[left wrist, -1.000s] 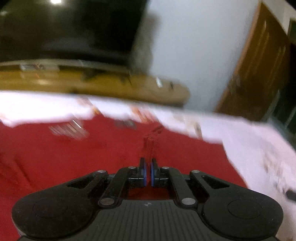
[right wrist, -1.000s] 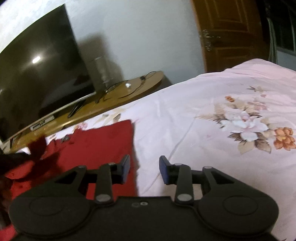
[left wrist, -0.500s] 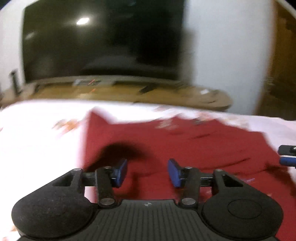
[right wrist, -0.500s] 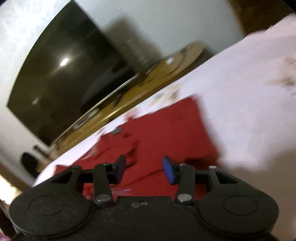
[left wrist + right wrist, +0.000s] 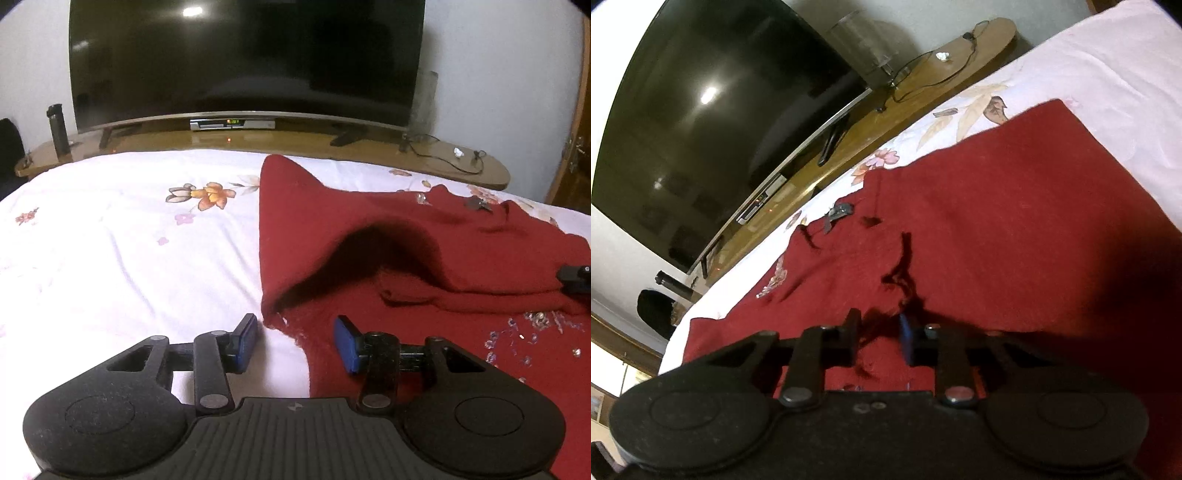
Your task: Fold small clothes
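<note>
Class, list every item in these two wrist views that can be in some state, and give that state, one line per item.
red garment: partly folded, top layer bulging, on the bed.
left gripper: open, at the garment's near corner, gripping nothing.
right gripper: open, low over the garment.
television: screen dark.
set-top box: indicator lit.
bedsheet: spread out, slightly creased.

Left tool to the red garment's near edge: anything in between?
Nothing visible. The left tool is open, jaws straddling the folded edge of the red garment on the floral bedsheet. Only bare sheet and the garment's own cloth lie there. The right tool is over the garment's other side.
</note>
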Available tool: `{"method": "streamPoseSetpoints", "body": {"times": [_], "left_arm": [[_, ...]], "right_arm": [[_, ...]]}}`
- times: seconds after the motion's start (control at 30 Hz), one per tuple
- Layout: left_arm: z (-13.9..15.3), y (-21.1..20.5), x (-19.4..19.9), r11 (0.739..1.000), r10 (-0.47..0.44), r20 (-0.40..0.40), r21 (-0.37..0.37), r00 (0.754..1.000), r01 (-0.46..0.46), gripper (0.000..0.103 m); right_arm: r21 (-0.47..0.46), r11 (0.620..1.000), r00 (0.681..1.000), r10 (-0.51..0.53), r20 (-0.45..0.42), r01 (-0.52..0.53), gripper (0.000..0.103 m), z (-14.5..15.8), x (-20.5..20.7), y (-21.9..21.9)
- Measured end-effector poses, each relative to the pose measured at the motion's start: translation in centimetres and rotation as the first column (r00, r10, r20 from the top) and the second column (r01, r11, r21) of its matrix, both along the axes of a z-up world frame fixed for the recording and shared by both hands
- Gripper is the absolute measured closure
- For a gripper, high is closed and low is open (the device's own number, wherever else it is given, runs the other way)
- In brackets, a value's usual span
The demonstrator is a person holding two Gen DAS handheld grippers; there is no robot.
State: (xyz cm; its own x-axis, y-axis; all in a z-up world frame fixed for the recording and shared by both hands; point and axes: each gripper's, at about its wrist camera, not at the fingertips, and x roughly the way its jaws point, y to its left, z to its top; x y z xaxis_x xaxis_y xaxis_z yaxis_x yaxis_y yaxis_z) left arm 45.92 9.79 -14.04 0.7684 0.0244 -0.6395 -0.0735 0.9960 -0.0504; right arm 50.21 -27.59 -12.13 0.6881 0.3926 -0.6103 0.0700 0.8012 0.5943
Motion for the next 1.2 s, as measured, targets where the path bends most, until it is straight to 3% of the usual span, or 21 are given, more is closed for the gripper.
{"method": "streamPoseSetpoints", "body": {"times": [0.03, 0.07, 0.13, 0.23, 0.4, 0.47, 0.53, 0.8, 0.93, 1.07, 1.1, 1.17, 1.2], "left_arm": [[0.1, 0.1, 0.0, 1.000, 0.001, 0.003, -0.009, 1.000, -0.001, 0.056], [0.1, 0.4, 0.3, 1.000, 0.000, 0.003, -0.024, 1.000, 0.000, 0.071], [-0.1, 0.8, 0.8, 1.000, -0.005, -0.004, -0.019, 1.000, 0.005, 0.094], [0.0, 0.7, 0.8, 0.999, -0.041, -0.004, 0.003, 0.999, 0.041, 0.097], [0.0, 0.7, 0.5, 0.999, -0.029, 0.006, -0.012, 1.000, 0.029, 0.097], [0.0, 0.7, 0.6, 1.000, -0.026, 0.004, -0.013, 1.000, 0.027, 0.097], [0.1, 0.9, 0.5, 0.999, -0.032, -0.002, -0.015, 0.999, 0.032, 0.097], [0.3, 1.5, 0.8, 0.998, -0.048, -0.015, -0.032, 0.999, 0.048, 0.097], [0.3, 1.4, 0.9, 0.998, -0.052, -0.021, -0.020, 0.998, 0.051, 0.097], [0.6, 1.5, 0.9, 0.997, -0.075, -0.030, -0.020, 0.997, 0.074, 0.096], [0.8, 1.9, 0.6, 0.996, -0.085, -0.035, -0.030, 0.996, 0.084, 0.093], [1.4, 3.0, -0.7, 0.997, -0.077, -0.026, -0.019, 0.997, 0.076, 0.070], [2.0, 3.6, -1.7, 0.999, -0.043, 0.011, -0.005, 0.999, 0.043, 0.068]], "right_arm": [[-0.013, 1.000, 1.000, 0.001, 0.003, -0.001, 0.091, -0.1, 0.1, 0.1], [-0.025, 1.000, 1.000, 0.002, 0.005, -0.002, 0.097, -0.2, 0.2, 0.2], [-0.070, 0.997, 0.999, 0.017, 0.032, -0.015, 0.098, 0.3, 0.0, 0.3], [-0.171, 0.985, 0.991, 0.042, 0.129, -0.020, 0.098, 2.4, -0.9, 0.8], [-0.258, 0.965, 0.969, 0.022, 0.247, 0.044, 0.098, 5.2, -3.1, -1.1], [-0.315, 0.947, 0.985, 0.000, 0.173, 0.056, 0.098, 3.7, -2.5, -1.8], [-0.297, 0.954, 0.997, -0.009, 0.076, 0.032, 0.098, 1.7, -1.3, -2.7], [-0.319, 0.947, 0.987, 0.008, 0.161, 0.045, 0.098, 3.2, -3.4, -2.9], [-0.344, 0.938, 0.997, -0.017, 0.079, 0.044, 0.098, 1.5, -2.0, -3.5], [-0.376, 0.926, 0.997, 0.023, 0.076, 0.007, 0.096, 1.5, -2.0, -3.1], [-0.382, 0.924, 0.997, 0.036, 0.073, -0.006, 0.095, 1.7, -2.0, -3.1], [-0.428, 0.903, 0.991, 0.028, 0.133, 0.032, 0.080, 2.8, -3.0, -3.1], [-0.447, 0.893, 0.984, 0.036, 0.175, 0.047, 0.080, 3.5, -3.7, -3.2]]}}
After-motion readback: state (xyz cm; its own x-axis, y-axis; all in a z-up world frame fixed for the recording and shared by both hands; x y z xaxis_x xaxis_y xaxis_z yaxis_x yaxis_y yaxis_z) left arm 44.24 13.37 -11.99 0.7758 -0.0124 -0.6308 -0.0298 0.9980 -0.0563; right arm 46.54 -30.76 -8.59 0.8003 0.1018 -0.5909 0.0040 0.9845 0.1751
